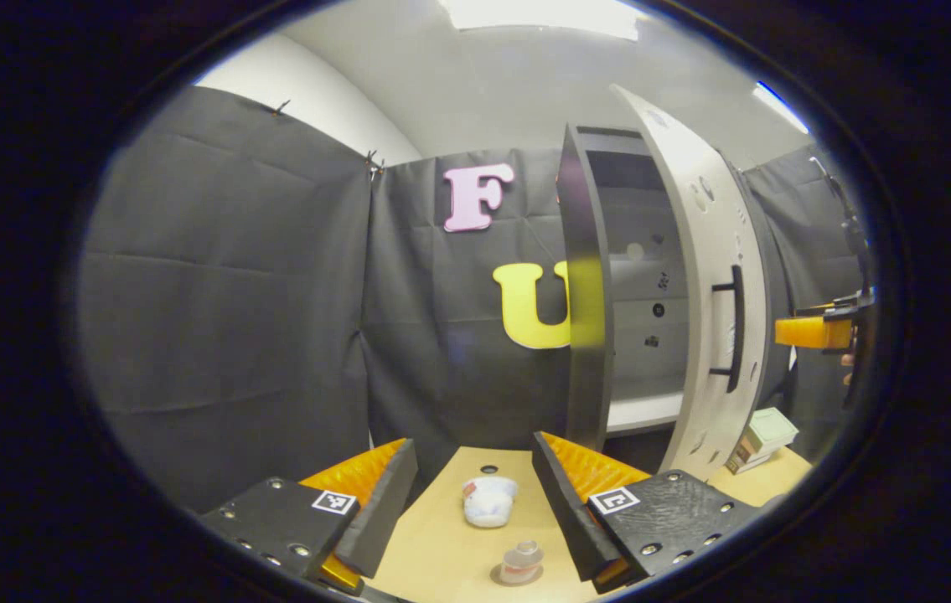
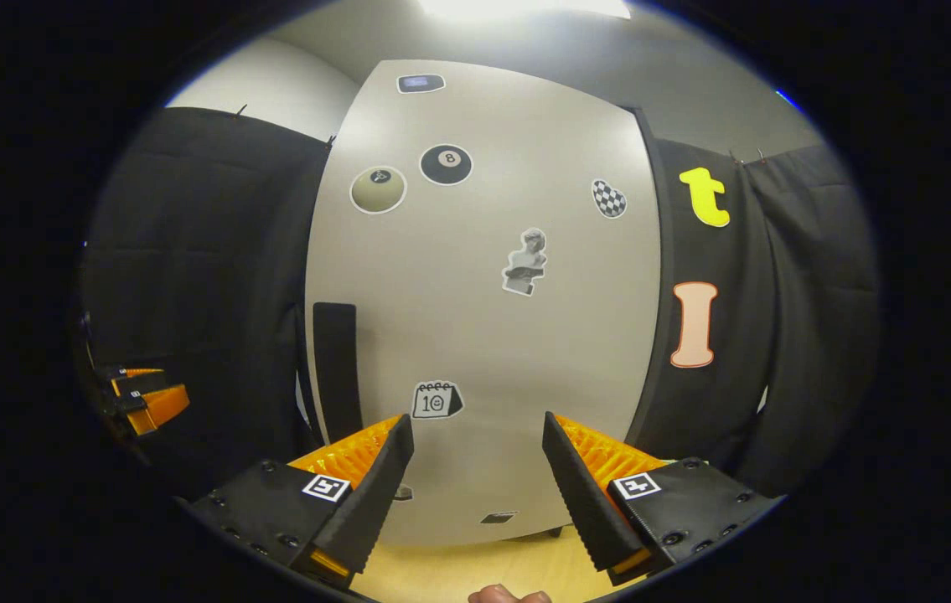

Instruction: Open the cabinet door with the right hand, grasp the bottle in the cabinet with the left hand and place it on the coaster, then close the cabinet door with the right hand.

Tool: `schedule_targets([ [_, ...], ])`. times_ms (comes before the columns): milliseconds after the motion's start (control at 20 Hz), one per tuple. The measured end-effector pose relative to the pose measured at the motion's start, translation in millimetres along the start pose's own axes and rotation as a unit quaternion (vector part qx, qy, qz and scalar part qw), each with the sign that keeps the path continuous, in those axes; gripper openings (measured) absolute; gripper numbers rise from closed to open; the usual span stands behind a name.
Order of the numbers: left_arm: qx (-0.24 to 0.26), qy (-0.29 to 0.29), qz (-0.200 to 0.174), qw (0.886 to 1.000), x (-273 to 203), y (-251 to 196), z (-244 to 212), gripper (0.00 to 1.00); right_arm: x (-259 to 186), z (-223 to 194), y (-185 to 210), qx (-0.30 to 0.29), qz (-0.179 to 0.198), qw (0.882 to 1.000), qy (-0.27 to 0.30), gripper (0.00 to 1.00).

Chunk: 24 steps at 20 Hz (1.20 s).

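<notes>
Worktop [image 1: 441, 544] of pale wood carries one small bottle [image 1: 521, 561] on a round coaster [image 1: 498, 576], one white plush toy [image 1: 488, 500] and a stack of books [image 1: 764, 440]. Your left hand-held gripper [image 1: 475, 502] is spread wide above them, holding nothing. One cabinet door [image 1: 705, 276] stands ajar, its handle [image 1: 733, 327] free. Your right hand-held gripper [image 2: 475, 481], also spread, faces the door's stickered front [image 2: 483, 293]. The bottle's details are too small to make out.
</notes>
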State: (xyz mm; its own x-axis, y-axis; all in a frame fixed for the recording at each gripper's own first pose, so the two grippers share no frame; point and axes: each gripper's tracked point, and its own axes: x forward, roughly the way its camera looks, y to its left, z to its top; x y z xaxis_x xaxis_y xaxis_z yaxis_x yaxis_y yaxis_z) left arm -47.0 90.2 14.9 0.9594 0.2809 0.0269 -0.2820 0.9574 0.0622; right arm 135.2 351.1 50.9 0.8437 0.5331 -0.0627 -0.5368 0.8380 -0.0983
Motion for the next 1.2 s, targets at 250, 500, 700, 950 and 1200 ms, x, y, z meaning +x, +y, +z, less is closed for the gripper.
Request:
schedule_targets([
  [250, -0.026, 0.000, -0.020, 0.999, -17.2, -65.7, -4.3, 0.84, -35.5, -11.7, -48.3, 0.010, 0.009, 1.000, -0.003, 0.99],
  [500, -0.019, 0.004, -0.042, 0.999, -37.1, -131.5, 8.5, 0.84, -79.0, -34.0, -118.9, 0.008, -0.027, 1.000, 0.001, 0.99],
  [700, -0.045, 0.009, -0.054, 0.997, -51.9, -178.7, 11.2, 0.84, -115.5, -52.1, -165.7, 0.016, -0.053, 0.998, 0.011, 0.99],
  [950, -0.035, 0.017, -0.053, 0.998, -60.9, -196.0, 17.4, 0.85, -145.4, -72.6, -206.5, 0.020, -0.080, 0.996, 0.030, 0.99],
  [1200, -0.018, 0.015, -0.045, 0.999, -57.9, -185.9, 26.5, 0.84, -150.3, -74.4, -208.6, 0.045, -0.080, 0.995, 0.035, 0.99],
])
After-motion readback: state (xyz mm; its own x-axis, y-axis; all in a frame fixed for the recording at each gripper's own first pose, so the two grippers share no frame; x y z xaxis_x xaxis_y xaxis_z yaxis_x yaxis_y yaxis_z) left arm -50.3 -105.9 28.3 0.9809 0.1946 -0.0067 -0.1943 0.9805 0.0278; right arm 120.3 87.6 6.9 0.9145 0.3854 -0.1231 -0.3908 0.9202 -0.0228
